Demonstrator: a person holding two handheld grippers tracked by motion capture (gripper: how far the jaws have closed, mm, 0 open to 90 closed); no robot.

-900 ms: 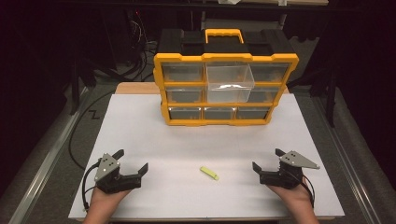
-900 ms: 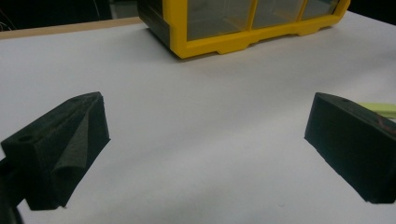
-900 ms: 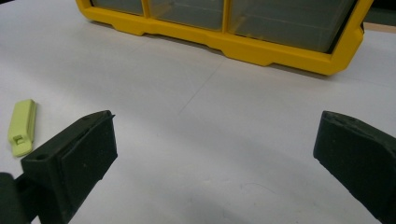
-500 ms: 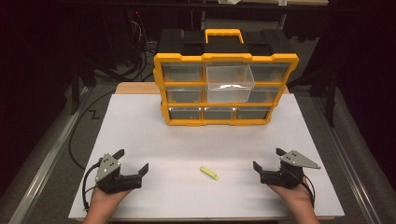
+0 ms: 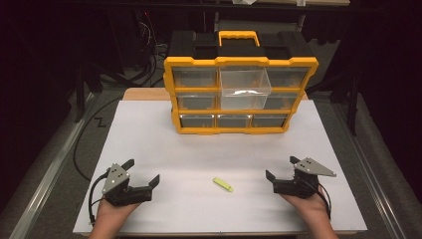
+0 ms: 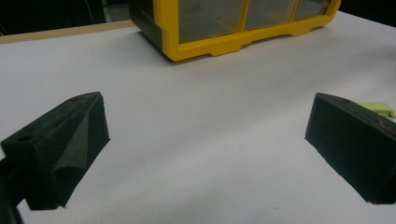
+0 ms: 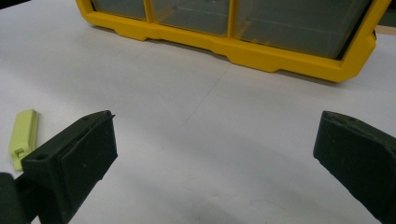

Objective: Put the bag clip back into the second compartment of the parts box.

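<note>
A small yellow-green piece (image 5: pixel 223 184) lies flat on the white table top (image 5: pixel 149 129), between my two grippers. My left gripper (image 5: pixel 143 171) rests low at the near left, open, with nothing between its jaws. My right gripper (image 5: pixel 281 168) rests at the near right, open and holding nothing as well. In the left gripper view (image 6: pixel 205 135) the piece (image 6: pixel 377 108) peeks out beyond the right-hand jaw. In the right gripper view (image 7: pixel 215 149) the piece (image 7: pixel 23 133) lies just outside the left-hand jaw.
A yellow and black organizer (image 5: pixel 241 94) with clear drawers stands at the back middle of the table; its top middle drawer (image 5: pixel 245 89) sticks out toward me. Its yellow base (image 6: pixel 224 42) (image 7: pixel 243 51) shows ahead of both grippers. Cables hang at the far left.
</note>
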